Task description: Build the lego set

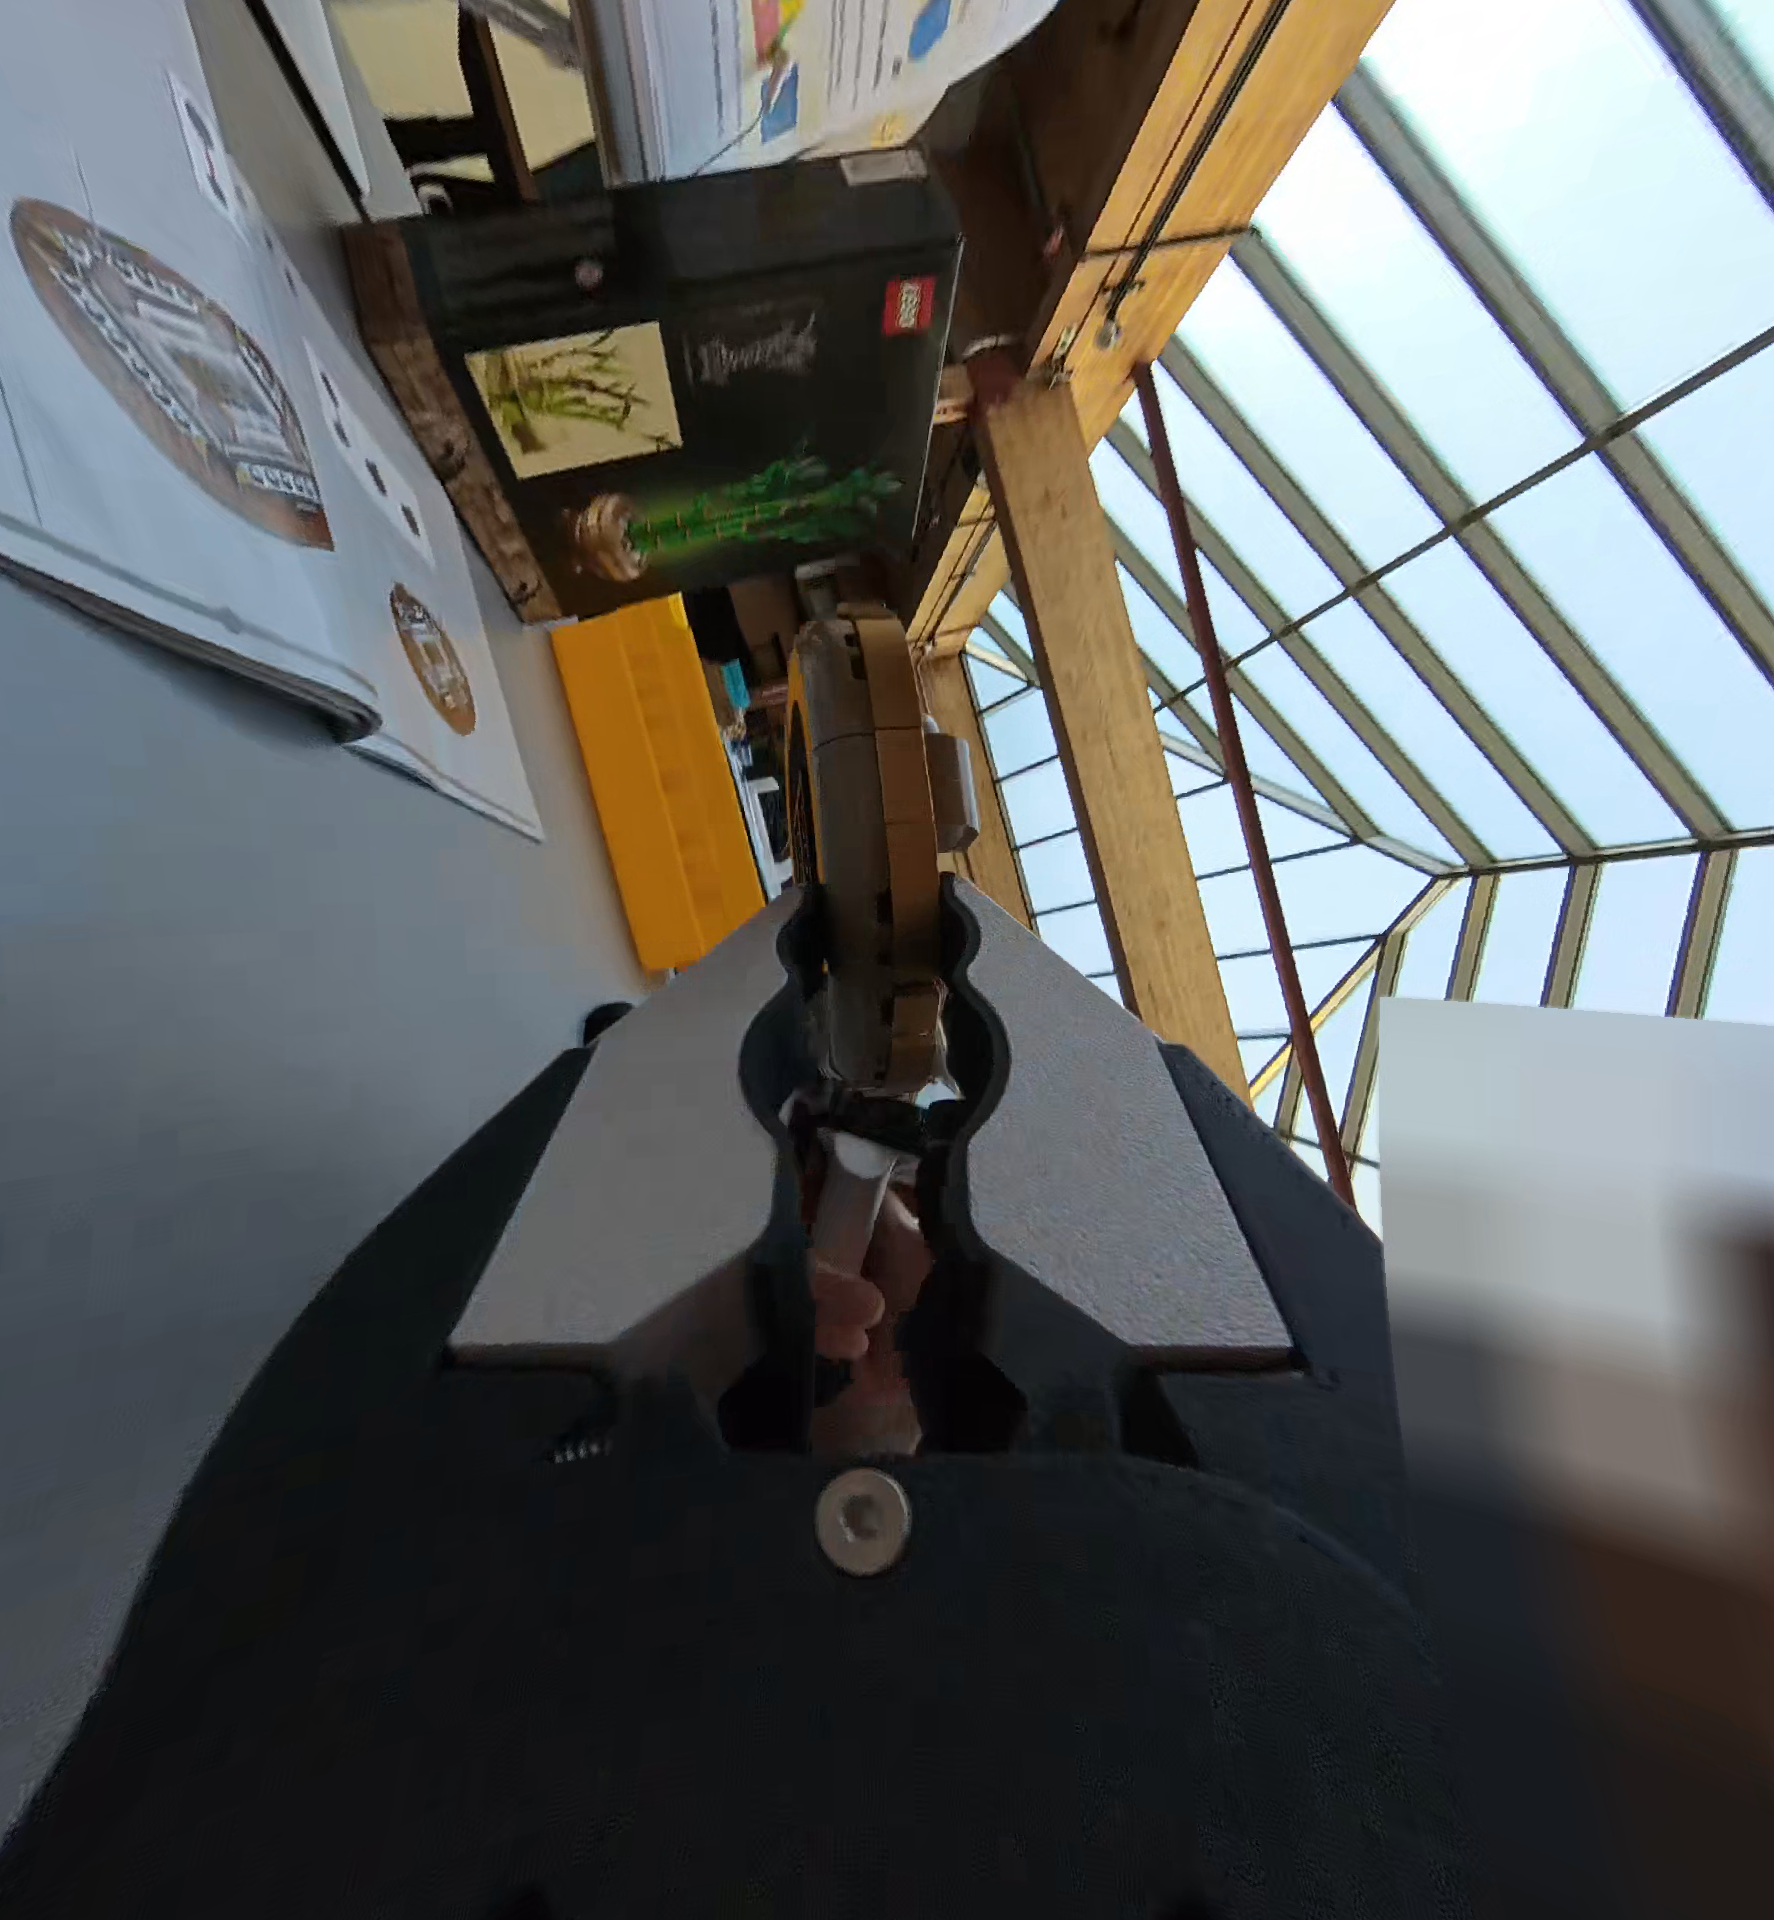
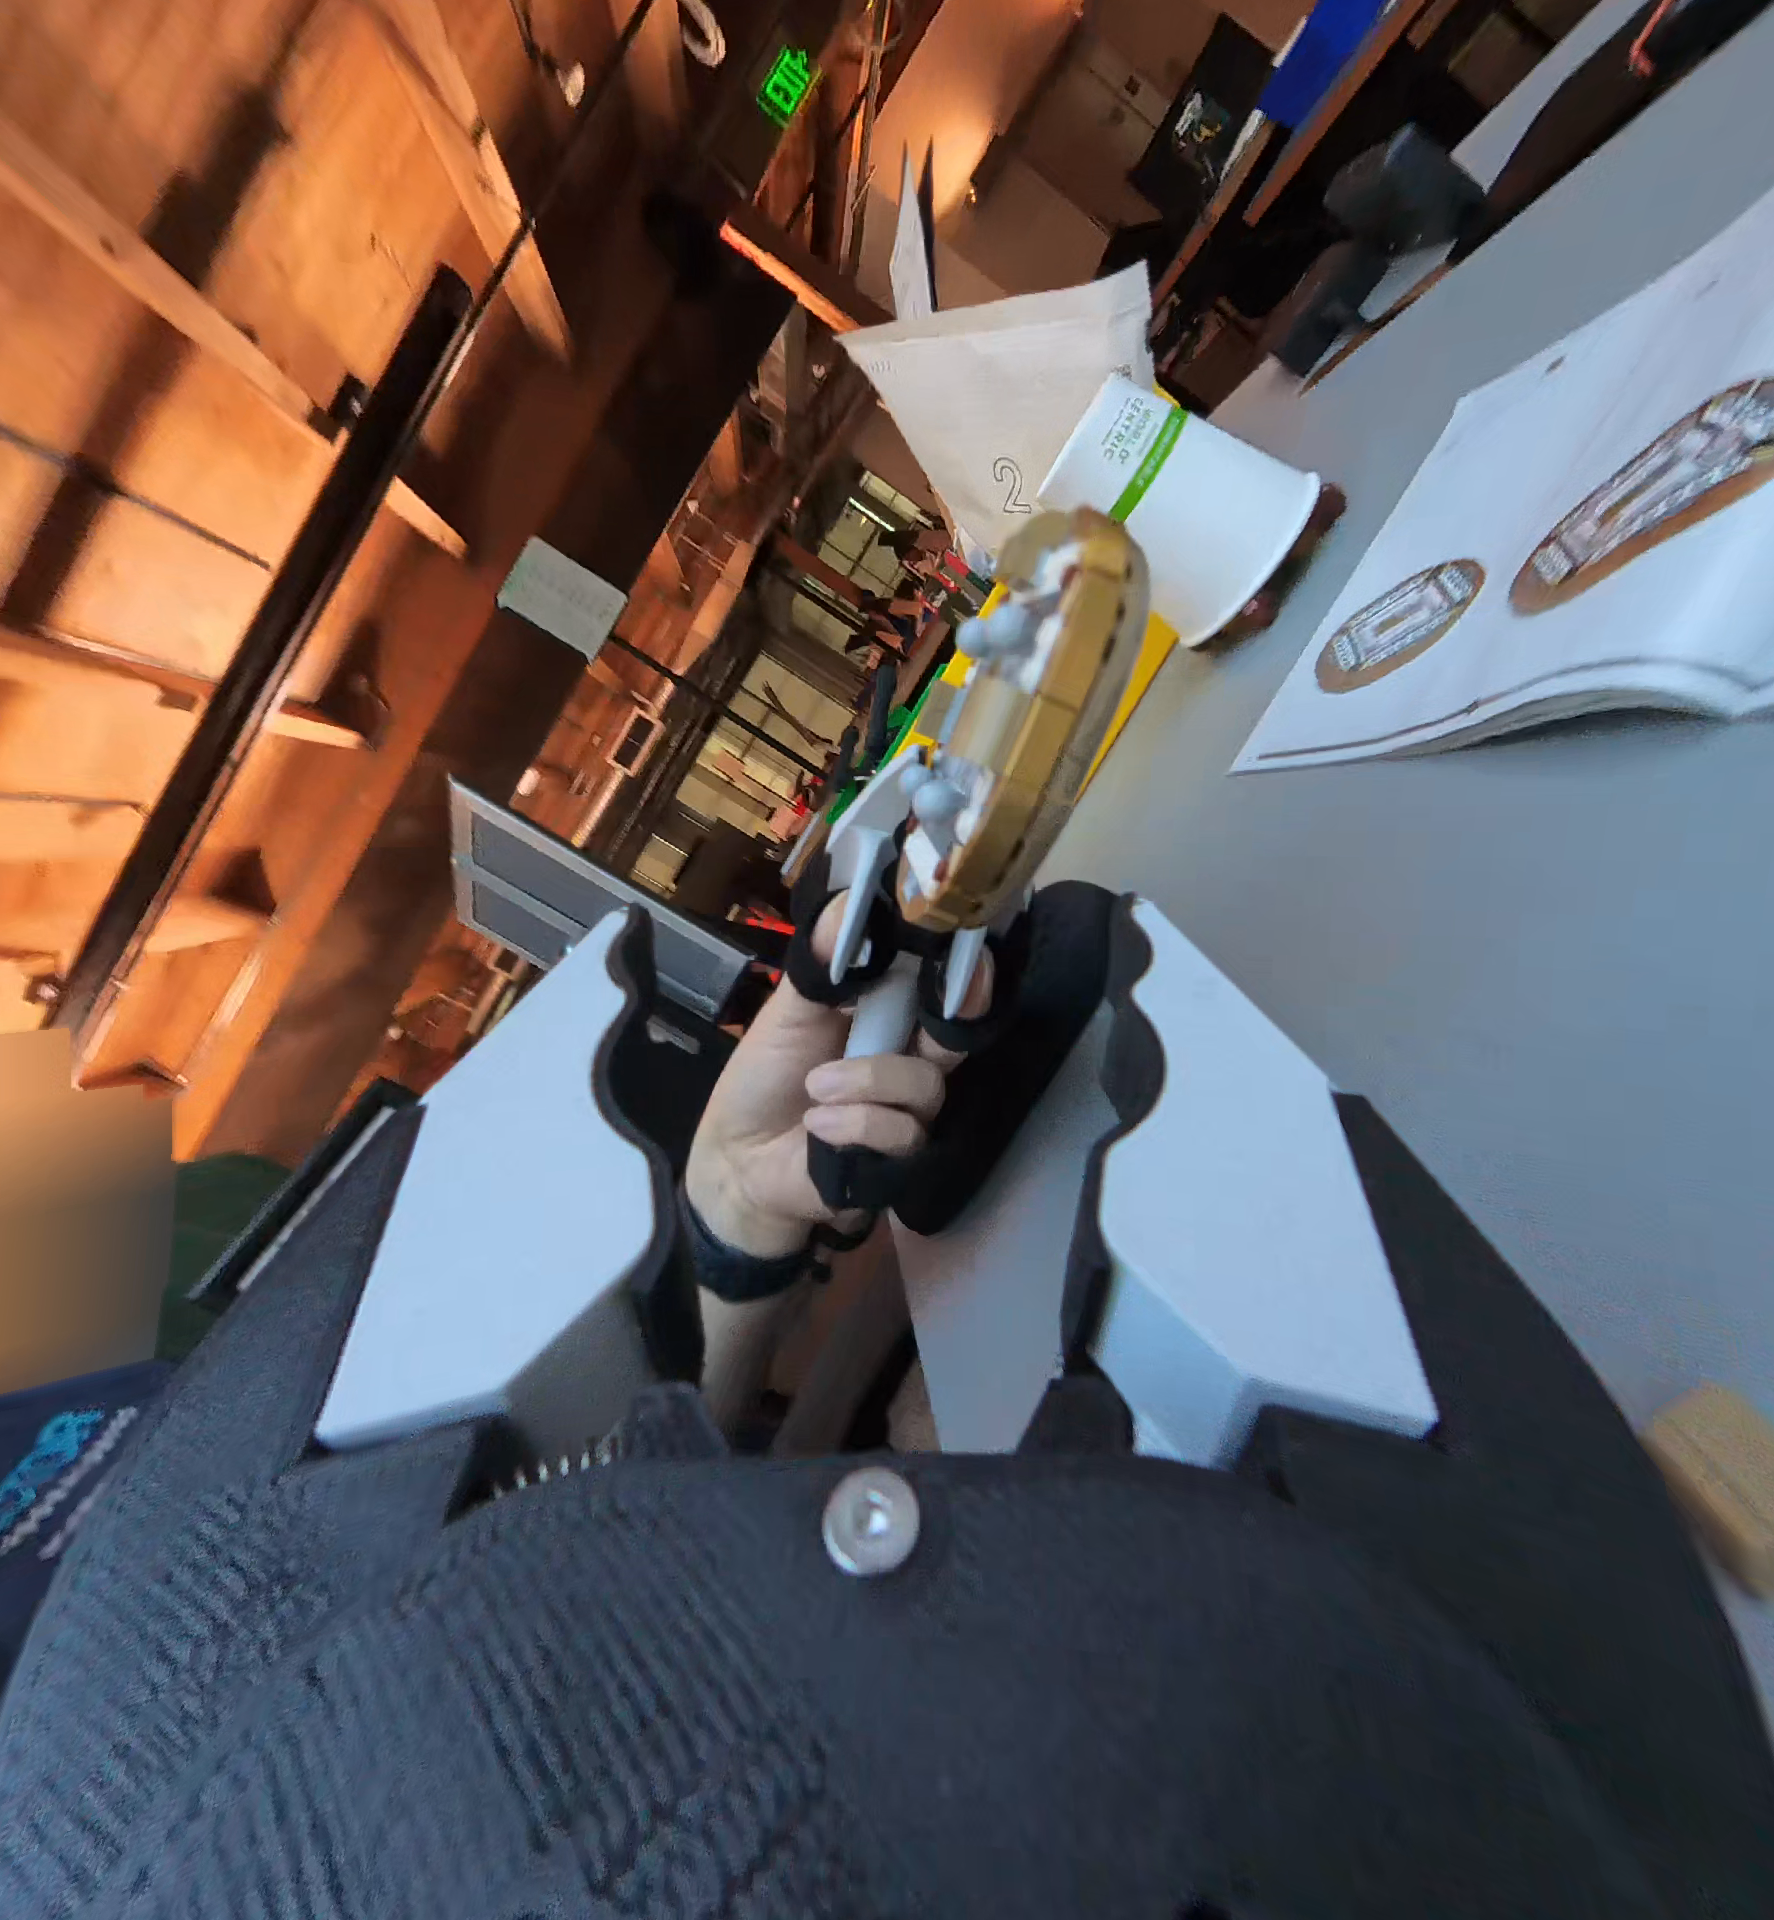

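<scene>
Two grippers are up off my grey table [image 2: 1485,935], and I take the round gold-and-tan lego disc [image 1: 867,831] as my landmark. My left gripper [image 1: 867,925] has its jaws narrowed onto the near edge of that disc, gripping it edge-on and lifted clear of the table. My right gripper [image 2: 883,925] sits short of the disc with its jaws wide and nothing between them; past them I see a bare hand [image 2: 821,1112] working the left gripper's handle. Beyond the disc stand a white paper cup [image 2: 1189,520] tipped on its side and a yellow tray [image 1: 654,779]. To one side of the disc lies the open instruction booklet [image 2: 1589,582], and farther behind it the dark lego box [image 1: 696,405]
</scene>
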Available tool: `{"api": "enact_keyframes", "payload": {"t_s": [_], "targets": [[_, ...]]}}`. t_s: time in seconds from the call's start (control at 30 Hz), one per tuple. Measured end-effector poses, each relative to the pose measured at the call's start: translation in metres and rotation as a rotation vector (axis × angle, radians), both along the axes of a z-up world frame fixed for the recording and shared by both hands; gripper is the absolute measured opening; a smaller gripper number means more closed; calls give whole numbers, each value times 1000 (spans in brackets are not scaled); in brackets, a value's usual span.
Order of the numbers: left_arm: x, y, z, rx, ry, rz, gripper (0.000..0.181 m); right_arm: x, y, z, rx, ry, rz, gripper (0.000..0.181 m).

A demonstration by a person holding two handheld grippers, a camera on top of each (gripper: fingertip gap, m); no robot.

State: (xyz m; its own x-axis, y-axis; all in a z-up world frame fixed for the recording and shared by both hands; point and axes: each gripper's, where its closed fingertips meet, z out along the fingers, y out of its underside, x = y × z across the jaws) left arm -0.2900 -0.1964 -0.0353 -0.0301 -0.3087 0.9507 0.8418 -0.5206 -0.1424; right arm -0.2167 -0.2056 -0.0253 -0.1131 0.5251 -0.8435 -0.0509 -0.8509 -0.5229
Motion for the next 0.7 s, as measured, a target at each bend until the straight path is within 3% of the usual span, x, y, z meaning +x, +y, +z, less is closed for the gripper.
{"api": "enact_keyframes", "payload": {"t_s": [0.13,0.3,0.4,0.53,0.7], "targets": [[2,0,9,19,43,114,19,-29,-5,-1,-131,37,-8,75],[3,-1,21,65,85,203,18,-52,-6,-4,-200,83,-46,42],[8,-2,23,77,99,207,19,-48,3,2,-250,176,-99,20],[12,-1,22,84,104,205,21,-45,5,2,-268,197,-85,20],[22,-12,33,120,119,79,55,-38,10,0,-369,189,29,19]]}}
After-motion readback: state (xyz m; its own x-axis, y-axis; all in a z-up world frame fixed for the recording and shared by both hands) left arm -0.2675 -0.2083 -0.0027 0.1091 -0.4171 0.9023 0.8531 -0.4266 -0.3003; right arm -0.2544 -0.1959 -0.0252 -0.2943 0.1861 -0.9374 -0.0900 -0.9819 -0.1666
